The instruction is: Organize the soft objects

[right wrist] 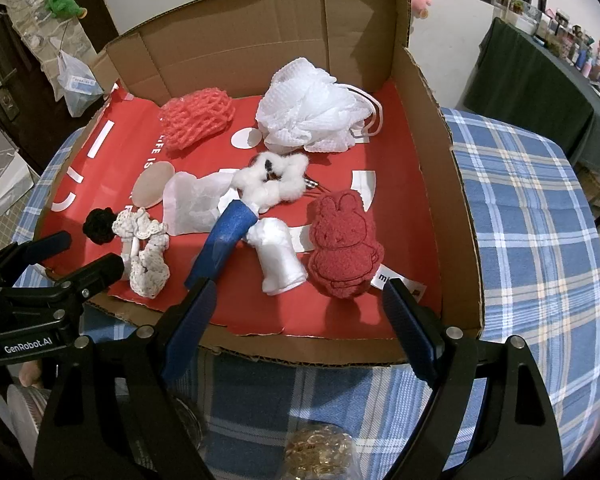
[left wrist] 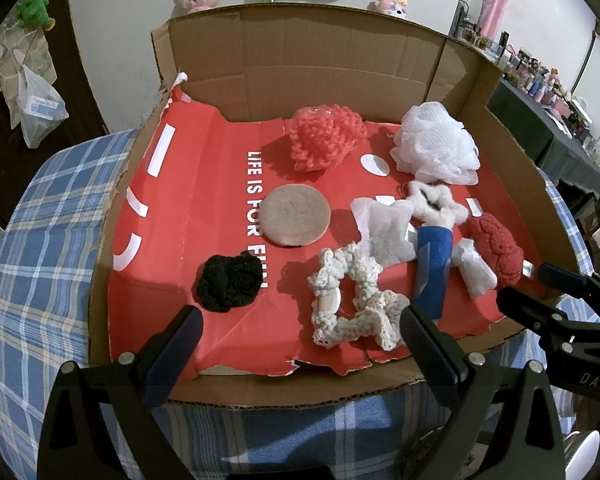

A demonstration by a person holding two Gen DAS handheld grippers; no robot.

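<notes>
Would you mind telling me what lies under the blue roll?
The blue roll leans across a white pouch and a white cloth bundle. Whatever lies directly beneath it is hidden.

We see a table covered with a blue, white and tan plaid cloth. A shallow open brown cardboard box with a red printed paper lining rests directly on it. Near the front edge, a crinkled clear bag of golden pieces also lies on the cloth.
</notes>
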